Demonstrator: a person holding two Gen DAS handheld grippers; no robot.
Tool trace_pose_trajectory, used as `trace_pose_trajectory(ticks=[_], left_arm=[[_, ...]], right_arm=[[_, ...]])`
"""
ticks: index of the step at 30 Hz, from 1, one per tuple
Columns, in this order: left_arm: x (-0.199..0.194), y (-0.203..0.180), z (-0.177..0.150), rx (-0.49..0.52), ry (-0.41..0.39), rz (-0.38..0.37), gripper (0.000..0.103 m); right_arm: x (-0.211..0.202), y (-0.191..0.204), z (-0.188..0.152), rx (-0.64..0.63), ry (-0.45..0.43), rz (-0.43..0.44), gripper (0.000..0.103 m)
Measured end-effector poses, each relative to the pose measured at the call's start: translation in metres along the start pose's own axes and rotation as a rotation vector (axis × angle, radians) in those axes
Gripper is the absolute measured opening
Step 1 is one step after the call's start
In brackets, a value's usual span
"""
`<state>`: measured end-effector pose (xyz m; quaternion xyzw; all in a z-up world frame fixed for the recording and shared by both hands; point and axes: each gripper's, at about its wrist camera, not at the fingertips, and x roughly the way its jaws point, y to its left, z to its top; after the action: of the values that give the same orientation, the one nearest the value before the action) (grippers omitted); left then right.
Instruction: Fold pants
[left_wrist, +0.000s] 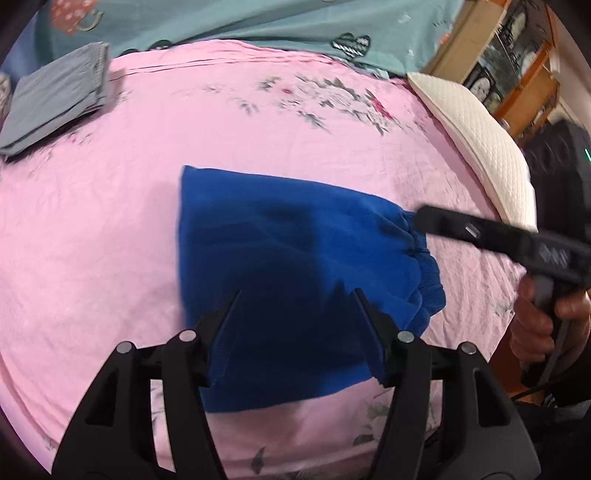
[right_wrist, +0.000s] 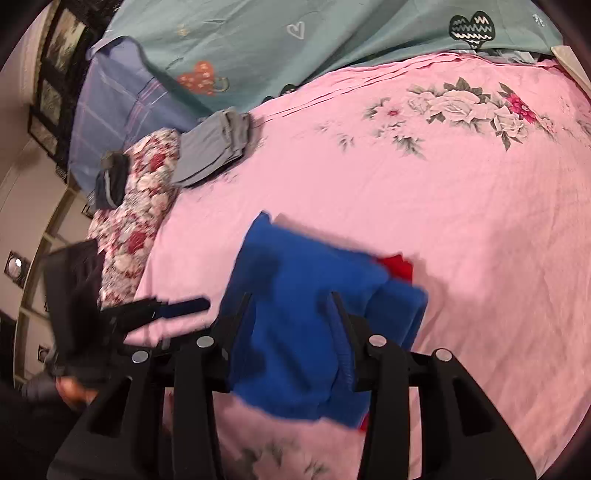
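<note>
Blue pants (left_wrist: 288, 266) lie folded into a compact block on the pink bedsheet (left_wrist: 110, 236), elastic waistband at the right. My left gripper (left_wrist: 295, 295) is open, hovering just above the near part of the pants. My right gripper (right_wrist: 291, 295) is open above the same blue pants (right_wrist: 295, 325); in the left wrist view it (left_wrist: 424, 218) comes in from the right with its tip at the waistband. A bit of red cloth (right_wrist: 399, 266) peeks out beside the pants. The left gripper (right_wrist: 192, 306) shows at the left of the right wrist view.
Folded grey pants (left_wrist: 55, 107) lie at the far left of the bed. A white pillow (left_wrist: 480, 147) lies along the right edge. A teal quilt (left_wrist: 258, 22) lies at the far side. A floral quilt (right_wrist: 136, 206) with a dark garment lies at the left.
</note>
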<state>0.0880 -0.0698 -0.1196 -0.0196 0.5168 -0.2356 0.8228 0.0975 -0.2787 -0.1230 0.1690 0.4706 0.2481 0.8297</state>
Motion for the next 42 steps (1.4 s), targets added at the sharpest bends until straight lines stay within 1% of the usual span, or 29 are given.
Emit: trace_pose_trajectory(ticks=[2,4,5,6,8,11,13,16,17,18,20,21,22,23,25,27,29,30,32,33,34,35,37,39,42], left_arm=[[0.015,-0.009,-0.003,0.014,0.038,-0.003,0.060],[0.023,-0.013,-0.009,0.036,0.059,0.019,0.061],[0.027,-0.016,-0.012,0.051,0.059,0.040,0.061],[0.029,-0.018,-0.013,0.054,0.061,0.048,0.061],[0.032,-0.019,-0.014,0.054,0.066,0.055,0.062],[0.032,-0.022,-0.015,0.065,0.061,0.083,0.063],[0.025,-0.022,-0.012,0.048,0.058,0.083,0.062],[0.004,-0.018,-0.007,-0.025,0.014,0.054,0.064],[-0.003,-0.017,-0.005,-0.038,-0.006,0.054,0.065],[-0.006,-0.015,-0.003,-0.047,-0.019,0.058,0.066],[-0.004,-0.012,-0.001,-0.058,-0.020,0.064,0.066],[0.002,-0.011,0.000,-0.066,-0.004,0.071,0.066],[0.011,-0.008,-0.002,-0.078,0.025,0.077,0.066],[0.017,-0.006,-0.005,-0.081,0.043,0.076,0.066],[0.025,-0.009,-0.011,-0.046,0.054,0.092,0.067],[0.030,-0.020,-0.012,0.037,0.061,0.145,0.069],[0.025,-0.026,-0.010,0.072,0.066,0.154,0.071],[0.022,-0.025,-0.008,0.063,0.062,0.146,0.071],[0.007,-0.015,0.000,0.003,0.029,0.108,0.072],[-0.001,-0.009,0.005,-0.034,0.003,0.097,0.075],[-0.010,0.002,0.011,-0.089,-0.031,0.086,0.079],[-0.014,0.011,0.015,-0.136,-0.053,0.082,0.079],[-0.021,0.036,0.026,-0.272,-0.093,0.080,0.080],[-0.023,0.054,0.029,-0.366,-0.109,0.104,0.080],[-0.026,0.059,0.021,-0.417,-0.116,0.148,0.080]], right_arm=[[0.019,-0.012,0.010,0.025,0.022,-0.035,0.042],[0.038,-0.025,0.014,0.039,0.075,-0.092,0.037],[0.047,-0.032,0.015,0.043,0.093,-0.113,0.031],[0.052,-0.037,0.016,0.041,0.095,-0.119,0.027],[0.056,-0.045,0.017,0.033,0.092,-0.132,0.024],[0.057,-0.049,0.019,0.030,0.104,-0.120,0.024],[0.049,-0.046,0.021,0.026,0.112,-0.103,0.027],[0.012,-0.029,0.018,0.009,0.058,-0.043,0.028],[-0.002,-0.022,0.013,-0.016,0.044,-0.009,0.028],[-0.007,-0.017,0.008,-0.033,0.045,0.004,0.028],[-0.015,-0.009,-0.008,-0.074,0.078,0.031,0.028],[-0.015,-0.007,-0.016,-0.086,0.099,0.043,0.028],[-0.013,-0.007,-0.026,-0.100,0.124,0.044,0.028],[-0.007,-0.009,-0.037,-0.112,0.162,0.017,0.028],[0.008,-0.022,-0.056,-0.101,0.231,-0.025,0.027],[0.006,-0.028,-0.062,-0.086,0.214,-0.013,0.027],[0.001,-0.027,-0.060,-0.075,0.208,-0.005,0.028],[-0.004,-0.027,-0.058,-0.066,0.203,0.004,0.030],[-0.019,-0.028,-0.055,-0.038,0.164,0.046,0.033],[-0.026,-0.029,-0.054,-0.024,0.144,0.061,0.041],[-0.034,-0.032,-0.052,-0.008,0.118,0.063,0.046],[-0.041,-0.034,-0.051,0.000,0.095,0.053,0.052],[-0.049,-0.039,-0.049,0.013,0.071,0.050,0.052],[-0.051,-0.041,-0.046,0.019,0.074,0.050,0.052],[-0.048,-0.037,-0.036,-0.015,0.075,0.051,0.052]])
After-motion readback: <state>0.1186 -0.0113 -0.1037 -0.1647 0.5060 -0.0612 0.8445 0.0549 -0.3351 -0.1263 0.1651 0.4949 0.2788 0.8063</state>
